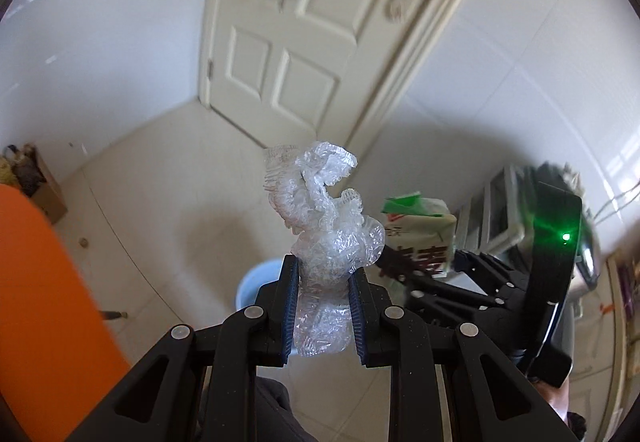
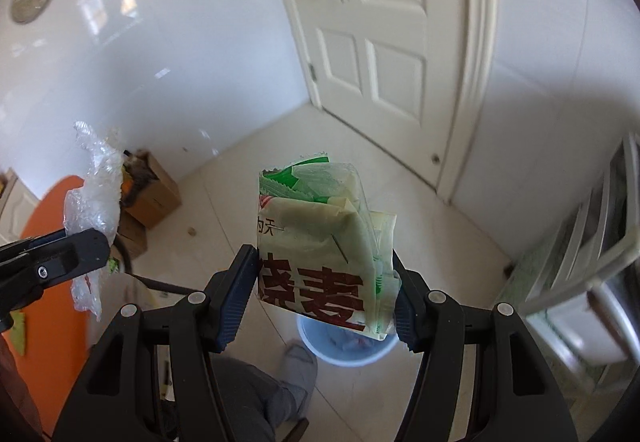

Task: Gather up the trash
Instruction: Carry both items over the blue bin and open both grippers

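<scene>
My left gripper (image 1: 323, 274) is shut on a crumpled clear plastic wrap (image 1: 324, 218) and holds it up in the air. The wrap also shows at the left of the right wrist view (image 2: 96, 190). My right gripper (image 2: 325, 270) is shut on a folded green and cream food packet with red characters (image 2: 320, 242), also held in the air. That packet shows to the right in the left wrist view (image 1: 416, 238). A light blue bin (image 2: 348, 342) stands on the floor below both grippers; its rim shows behind the left fingers (image 1: 252, 282).
An orange table (image 1: 44, 302) is at the left. Cardboard boxes (image 2: 154, 198) stand by the wall. A white door (image 1: 304, 30) is ahead. A metal rack (image 2: 592, 242) is at the right. The person's grey-trousered leg and foot (image 2: 296, 362) are beside the bin.
</scene>
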